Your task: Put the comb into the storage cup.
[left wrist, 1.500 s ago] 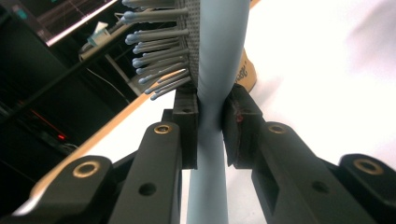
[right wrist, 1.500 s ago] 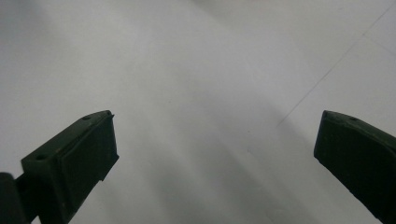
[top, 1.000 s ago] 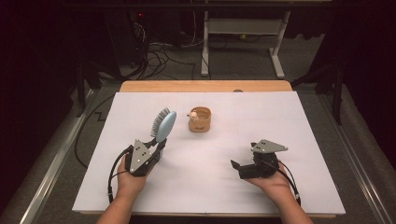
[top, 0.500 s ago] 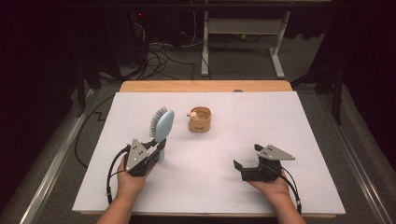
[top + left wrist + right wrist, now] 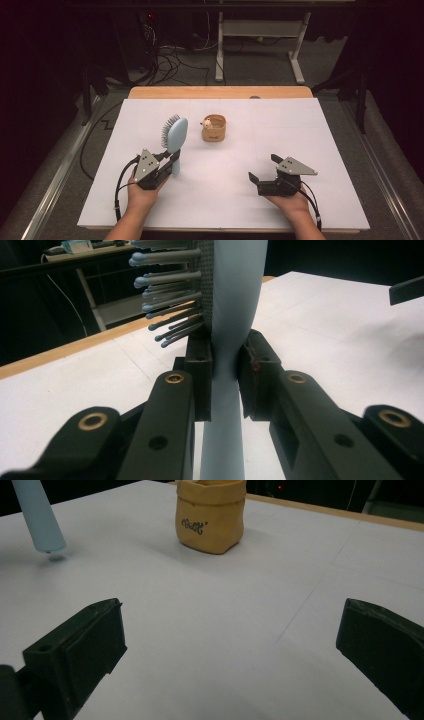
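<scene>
A light blue hairbrush (image 5: 176, 134) stands upright over the left half of the white sheet, its bristles facing left. My left gripper (image 5: 172, 159) is shut on its handle; in the left gripper view the two pads (image 5: 200, 365) press the handle of the hairbrush (image 5: 235, 300) from both sides. My right gripper (image 5: 264, 168) rests low at the right, open, with nothing between its jaws. A small tan pouch (image 5: 215, 128) with a little figure at its rim sits mid-table. In the right gripper view my right gripper (image 5: 230, 645) points toward the pouch (image 5: 210, 517), and the brush handle's end (image 5: 40, 520) hangs just above the sheet.
The white sheet (image 5: 300, 130) covers the table, and a strip of bare wood (image 5: 220, 93) shows at the far edge. Beyond lie cables (image 5: 170, 55) and a metal frame's legs (image 5: 295, 55) on the floor. Metal rails run along both sides of the table.
My right gripper has shifted slightly to the right and toward the near edge, still open. The left gripper and the brush have not moved.
</scene>
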`<state>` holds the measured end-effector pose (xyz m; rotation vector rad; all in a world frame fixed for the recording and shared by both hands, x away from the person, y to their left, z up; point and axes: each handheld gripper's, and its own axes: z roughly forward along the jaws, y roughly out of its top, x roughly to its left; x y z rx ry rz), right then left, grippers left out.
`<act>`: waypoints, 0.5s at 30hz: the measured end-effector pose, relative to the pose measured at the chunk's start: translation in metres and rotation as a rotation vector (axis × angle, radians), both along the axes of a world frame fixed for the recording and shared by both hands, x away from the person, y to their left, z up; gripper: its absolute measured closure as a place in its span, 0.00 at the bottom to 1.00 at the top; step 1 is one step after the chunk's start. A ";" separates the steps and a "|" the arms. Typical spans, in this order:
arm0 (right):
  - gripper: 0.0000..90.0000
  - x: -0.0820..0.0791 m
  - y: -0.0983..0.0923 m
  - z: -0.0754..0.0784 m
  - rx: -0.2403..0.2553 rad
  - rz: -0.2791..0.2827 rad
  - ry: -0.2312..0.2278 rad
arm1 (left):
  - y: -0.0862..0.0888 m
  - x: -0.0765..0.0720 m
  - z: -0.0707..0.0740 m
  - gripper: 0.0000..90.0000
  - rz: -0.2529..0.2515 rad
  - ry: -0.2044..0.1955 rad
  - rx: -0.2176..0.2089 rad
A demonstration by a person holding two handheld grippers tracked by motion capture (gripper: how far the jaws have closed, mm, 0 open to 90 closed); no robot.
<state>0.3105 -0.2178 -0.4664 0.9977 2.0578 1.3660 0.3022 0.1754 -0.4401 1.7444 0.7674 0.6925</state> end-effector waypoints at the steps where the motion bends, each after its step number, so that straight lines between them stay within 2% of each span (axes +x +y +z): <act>1: 0.00 0.000 0.001 0.001 0.002 0.002 -0.002 | 0.000 0.000 0.000 0.86 -0.001 -0.002 -0.003; 5: 0.00 0.000 0.010 0.007 0.011 0.009 -0.015 | -0.002 -0.001 0.000 0.86 -0.010 0.001 -0.015; 15: 0.00 0.005 0.038 0.024 0.054 0.042 -0.041 | -0.009 -0.004 0.000 0.86 -0.028 -0.001 -0.006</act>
